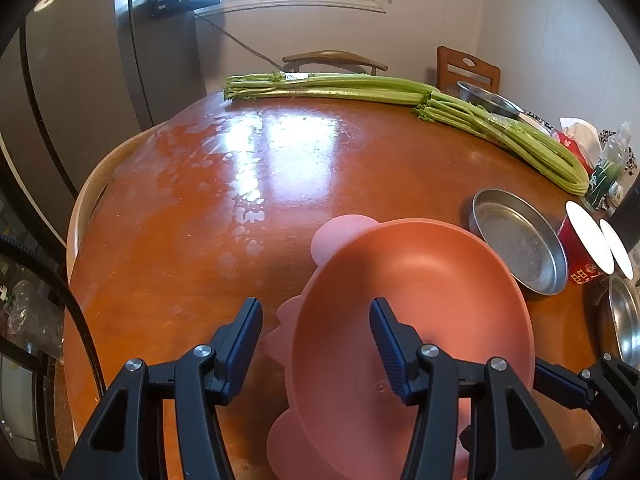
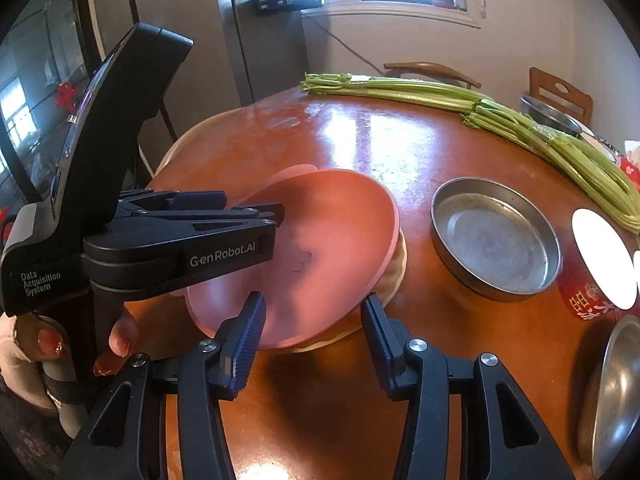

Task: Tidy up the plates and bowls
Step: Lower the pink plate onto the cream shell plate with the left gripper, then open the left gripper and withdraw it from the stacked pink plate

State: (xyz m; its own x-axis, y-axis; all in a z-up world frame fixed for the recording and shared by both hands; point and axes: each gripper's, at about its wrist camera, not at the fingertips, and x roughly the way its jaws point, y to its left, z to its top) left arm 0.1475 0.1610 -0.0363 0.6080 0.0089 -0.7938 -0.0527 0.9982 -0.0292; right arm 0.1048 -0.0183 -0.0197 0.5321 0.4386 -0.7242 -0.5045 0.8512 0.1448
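Note:
A pink bowl [image 1: 416, 312] rests tilted on a paler pink scalloped plate [image 1: 340, 232] on the wooden table; it also shows in the right wrist view [image 2: 332, 248], where a cream plate edge [image 2: 394, 276] peeks from under it. My left gripper [image 1: 316, 340] is open, its jaws astride the bowl's near rim, one finger inside the bowl. It appears from the side in the right wrist view [image 2: 256, 208]. My right gripper [image 2: 314, 336] is open just in front of the bowl's near edge, touching nothing.
A round metal pan [image 2: 496, 240] sits right of the pink bowl. A steel bowl [image 2: 612, 396] lies at the near right. Red paper cups [image 2: 596, 280], celery stalks [image 2: 520, 120], a far steel bowl [image 2: 552, 114] and chairs [image 2: 560, 92] line the far side.

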